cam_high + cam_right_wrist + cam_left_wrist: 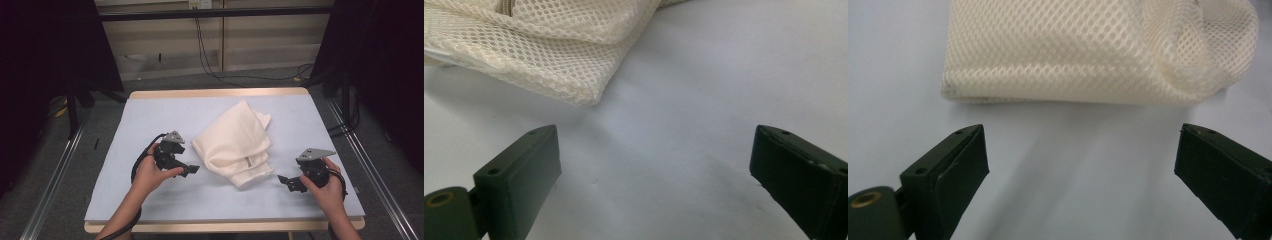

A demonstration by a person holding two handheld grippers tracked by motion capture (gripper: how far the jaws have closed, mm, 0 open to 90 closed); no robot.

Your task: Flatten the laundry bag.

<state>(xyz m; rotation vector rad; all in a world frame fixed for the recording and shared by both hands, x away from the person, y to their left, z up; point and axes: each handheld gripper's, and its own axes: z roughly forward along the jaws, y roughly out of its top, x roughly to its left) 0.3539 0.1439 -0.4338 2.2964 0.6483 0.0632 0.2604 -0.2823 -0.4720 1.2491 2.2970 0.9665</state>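
From the high view, a folded cream mesh bag (235, 143) lies near the middle of a pale blue table top (150, 112), its long side running diagonally from upper right to lower left. The left gripper (191, 170) is held in the person's left hand (150, 172) just beside the bag's lower left edge, jaws pointing toward it. The right gripper (286, 182) sits in the right hand (325, 190) near the table's front right — apart from the bag, its jaws turned toward the bag's lower corner.

In the left gripper view, the left gripper (1080, 160) has its two black jaws spread wide with nothing between them but bare table. The mesh bag (1058, 50) lies ahead of the jaws, close but not touching; a rolled fold shows at its right end.

In the right gripper view, the right gripper (656, 160) also stands wide and empty over the table. The bag (534, 45) fills the upper left — its corner pointing down toward the gap between the jaws, still clear of both. A zip end shows near the top edge.
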